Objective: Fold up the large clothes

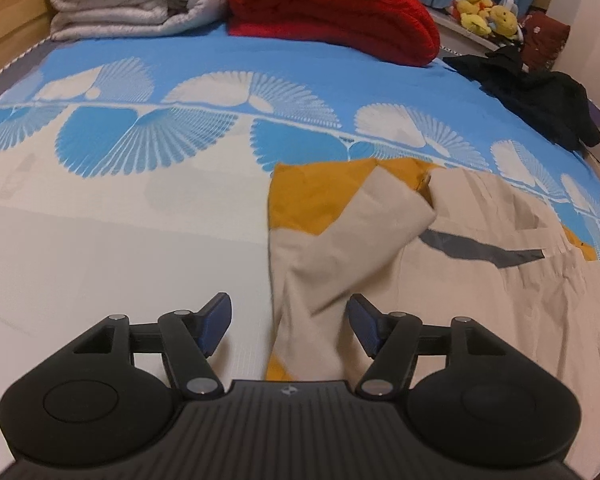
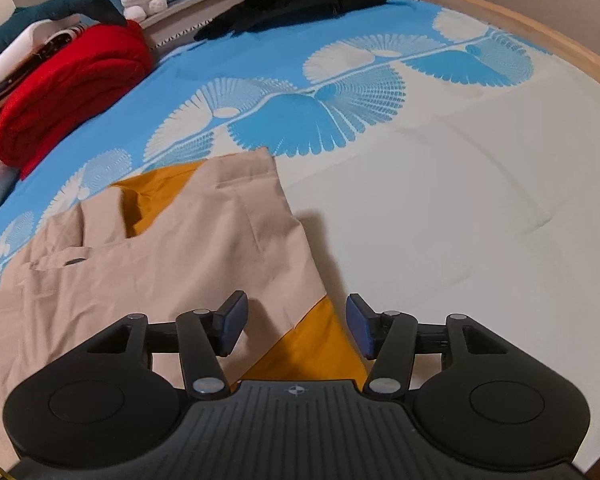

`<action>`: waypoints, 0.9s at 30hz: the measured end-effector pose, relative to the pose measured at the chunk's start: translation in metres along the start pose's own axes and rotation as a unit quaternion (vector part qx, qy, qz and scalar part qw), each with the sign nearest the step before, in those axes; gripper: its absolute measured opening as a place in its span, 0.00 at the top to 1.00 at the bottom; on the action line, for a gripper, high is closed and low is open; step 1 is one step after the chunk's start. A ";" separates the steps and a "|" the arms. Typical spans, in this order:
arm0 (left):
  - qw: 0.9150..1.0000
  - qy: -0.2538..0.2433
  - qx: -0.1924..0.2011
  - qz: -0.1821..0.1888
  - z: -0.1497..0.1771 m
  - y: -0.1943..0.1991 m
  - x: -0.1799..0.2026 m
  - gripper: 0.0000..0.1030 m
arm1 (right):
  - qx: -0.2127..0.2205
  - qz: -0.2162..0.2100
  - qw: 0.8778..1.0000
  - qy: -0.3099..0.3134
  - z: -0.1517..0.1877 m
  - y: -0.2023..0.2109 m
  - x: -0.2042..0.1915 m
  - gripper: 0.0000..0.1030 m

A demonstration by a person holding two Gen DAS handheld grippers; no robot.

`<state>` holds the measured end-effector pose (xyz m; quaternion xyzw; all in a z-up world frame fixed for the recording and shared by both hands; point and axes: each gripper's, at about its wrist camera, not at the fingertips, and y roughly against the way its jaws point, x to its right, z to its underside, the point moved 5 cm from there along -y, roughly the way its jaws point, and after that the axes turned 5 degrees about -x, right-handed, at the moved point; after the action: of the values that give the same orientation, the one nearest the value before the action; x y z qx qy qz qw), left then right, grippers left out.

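A large beige cotton garment with a mustard-yellow lining (image 2: 172,248) lies spread on the bed's blue-and-white fan-patterned sheet (image 1: 140,128), partly folded, with a sleeve-like flap doubled over its left edge. The left gripper (image 1: 290,326) hangs low over that flap, jaws apart and empty, the beige cloth running up between the blue pads (image 1: 216,322). The right gripper (image 2: 296,326) is likewise wide apart and holds nothing; below it sits the opposite corner, where the yellow lining shows under the beige edge.

The step in hand looks like taking both near corners for the next fold. To do it well, each gripper should probably drop until the lower pad slides beneath every layer at the edge, beige shell and yellow lining together, and only then close. Pinching the top layer alone would likely let the lining sag and spoil the crease. Both corners should then rise evenly and travel toward the far edge, keeping the cloth taut between them.

The folded red fleece blanket (image 1: 332,12), the folded white blanket (image 1: 132,4) and the crumpled black garment (image 1: 540,96) lie well apart from the work.
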<state>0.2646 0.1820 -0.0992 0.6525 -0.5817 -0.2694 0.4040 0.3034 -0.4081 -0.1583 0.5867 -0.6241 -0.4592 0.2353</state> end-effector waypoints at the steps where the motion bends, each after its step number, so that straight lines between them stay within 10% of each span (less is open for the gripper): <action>1: 1.000 -0.002 0.001 0.000 -0.002 -0.003 0.003 0.32 | -0.005 -0.007 1.000 0.002 -0.001 -0.004 -0.001 0.45; 5: 1.000 -0.008 -0.007 -0.001 -0.005 -0.017 0.009 0.37 | -0.015 -0.021 1.000 0.008 -0.004 -0.015 -0.003 0.45; 7: 1.000 -0.013 -0.010 0.010 -0.007 -0.022 0.011 0.65 | -0.013 -0.017 1.000 0.014 -0.006 -0.016 -0.006 0.51; 10: 1.000 -0.018 0.002 0.020 -0.012 -0.020 0.012 0.90 | 0.008 -0.001 0.999 0.044 -0.008 -0.012 -0.015 0.94; 22: 0.988 -0.006 0.151 -0.022 -0.052 0.019 0.018 0.95 | 0.255 -0.025 0.966 -0.011 -0.052 0.074 -0.023 0.99; 27: 0.986 0.003 0.162 -0.048 -0.064 0.000 0.022 0.95 | 0.283 -0.014 0.959 -0.019 -0.070 0.059 -0.035 1.00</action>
<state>0.3214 0.1744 -0.0630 0.7376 -0.5844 -0.1886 0.2809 0.3378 -0.4025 -0.0668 0.6287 -0.7251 -0.2780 0.0411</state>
